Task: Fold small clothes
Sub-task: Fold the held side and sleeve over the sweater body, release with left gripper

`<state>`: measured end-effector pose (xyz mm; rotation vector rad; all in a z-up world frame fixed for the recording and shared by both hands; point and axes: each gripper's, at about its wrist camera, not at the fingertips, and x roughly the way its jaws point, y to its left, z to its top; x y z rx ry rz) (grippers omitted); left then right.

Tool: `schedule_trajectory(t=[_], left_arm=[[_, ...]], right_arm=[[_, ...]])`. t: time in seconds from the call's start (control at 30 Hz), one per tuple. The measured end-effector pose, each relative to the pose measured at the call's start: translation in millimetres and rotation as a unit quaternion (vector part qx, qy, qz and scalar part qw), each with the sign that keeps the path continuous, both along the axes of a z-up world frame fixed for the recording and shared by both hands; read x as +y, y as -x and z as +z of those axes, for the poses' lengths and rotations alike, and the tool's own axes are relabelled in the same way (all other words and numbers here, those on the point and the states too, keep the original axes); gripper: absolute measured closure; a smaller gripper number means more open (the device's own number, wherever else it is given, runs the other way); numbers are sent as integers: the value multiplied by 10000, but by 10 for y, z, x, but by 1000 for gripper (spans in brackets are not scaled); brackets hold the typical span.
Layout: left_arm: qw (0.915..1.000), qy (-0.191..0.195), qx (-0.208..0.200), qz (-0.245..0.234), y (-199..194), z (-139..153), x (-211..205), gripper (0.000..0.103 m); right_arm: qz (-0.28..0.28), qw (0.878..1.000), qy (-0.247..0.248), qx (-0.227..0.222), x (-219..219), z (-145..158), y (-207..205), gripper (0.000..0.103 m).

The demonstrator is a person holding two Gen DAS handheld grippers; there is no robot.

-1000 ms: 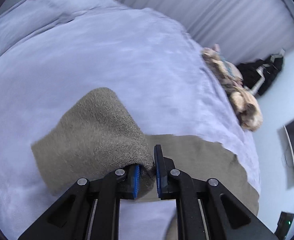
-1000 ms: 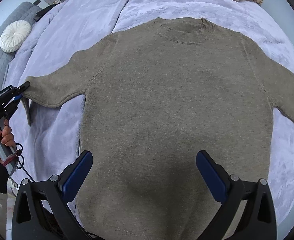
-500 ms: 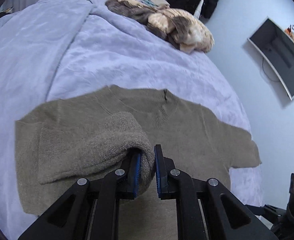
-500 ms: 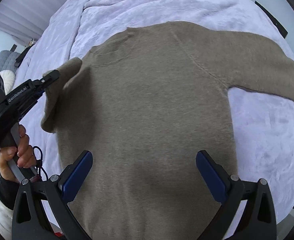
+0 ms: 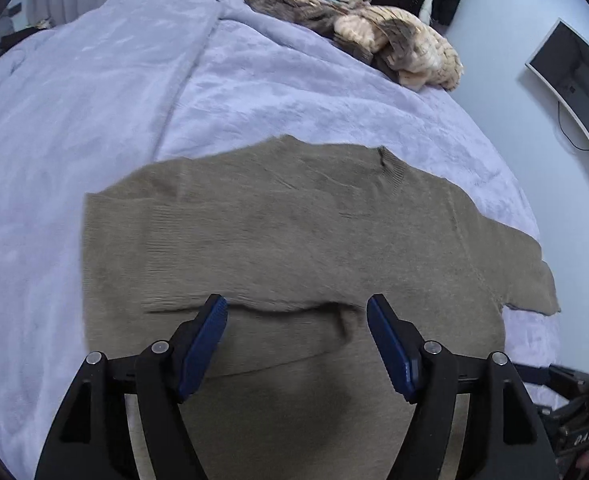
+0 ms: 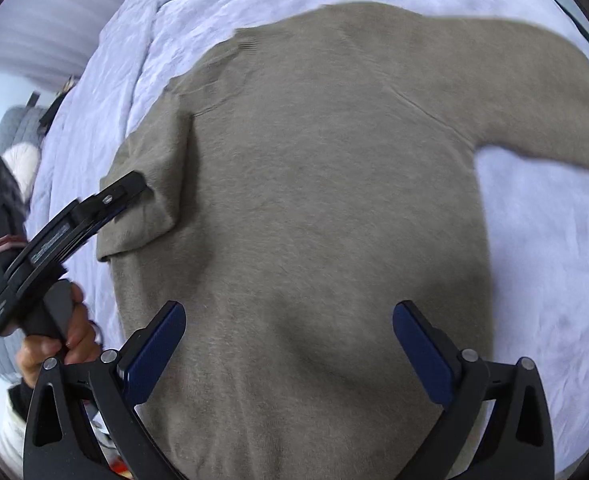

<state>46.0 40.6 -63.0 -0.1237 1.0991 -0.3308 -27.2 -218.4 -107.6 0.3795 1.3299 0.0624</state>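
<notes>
Since a second ago my left gripper (image 5: 296,322) has carried the sleeve (image 6: 150,184) of the taupe knit sweater (image 5: 294,240) across onto the body; its jaws, then clamped on the cuff, are opening now with nothing pinched between them. Sweater lies flat on the lavender plush bedspread (image 5: 254,88), far sleeve out toward 3 o'clock. Right gripper (image 6: 290,344) hovers over the hem, jaws wide apart, empty. Heap of cream and brown knitwear (image 5: 374,36) sits at 1 o'clock. Risk as I judge it: withdrawing the left pads could snag the fuzzy knit and drag the folded sleeve askew.
</notes>
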Motion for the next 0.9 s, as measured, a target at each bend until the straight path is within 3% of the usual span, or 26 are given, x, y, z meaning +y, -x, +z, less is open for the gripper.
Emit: schedule_trajectory(t=[0.03,0.13,0.23,0.33,0.4,0.43,0.5,0.53,0.57,0.6,0.63,0.73,0.83,0.9], left_arm=[[9996,-196,-102,197,16,30,155,14],[9947,-627,-271,770,136,21,634,13],[9905,-939,39,1009,219,-180,963,13],[9869,-1233,301,998,301,-421,1082,13],[9847,-1421,381,930,305,-552,1070,13],[9842,-1463,400,912,289,-601,1053,13],[9830,-1513,333,988,219,-633,997,13],[9812,-1574,266,1083,179,-639,986,13],[9789,-1654,221,1179,138,-644,979,13],[9769,-1696,210,1279,108,-658,995,13],[9769,-1634,236,1356,89,-671,1030,13],[9778,-1505,244,1437,90,-708,1110,13],[9785,-1561,196,1334,56,-719,1084,13],[9783,-1609,180,1290,39,-751,1070,13]], right_arm=[[308,9989,325,-167,147,71,-74,0],[1105,9883,812,-672,594,184,-360,0],[1815,9688,1369,-982,1094,174,-623,0],[2472,9344,2235,-1262,1597,5,-857,0],[2853,9049,2857,-1344,1861,-202,-994,2],[2976,8919,3121,-1362,1930,-293,-1051,7],[3158,8757,3404,-1324,1991,-422,-1126,29],[3197,8806,3266,-1251,1964,-446,-1186,75],[3068,8930,3065,-1204,1886,-401,-1223,89],[2821,9101,2770,-1238,1778,-325,-1271,89],[2379,9358,2235,-1332,1587,-193,-1315,90],[1202,9761,1048,-1474,1013,17,-1347,90],[-57,9919,-102,-1268,275,-93,-1244,90],[-647,9902,-808,-934,-77,-340,-1163,89]])
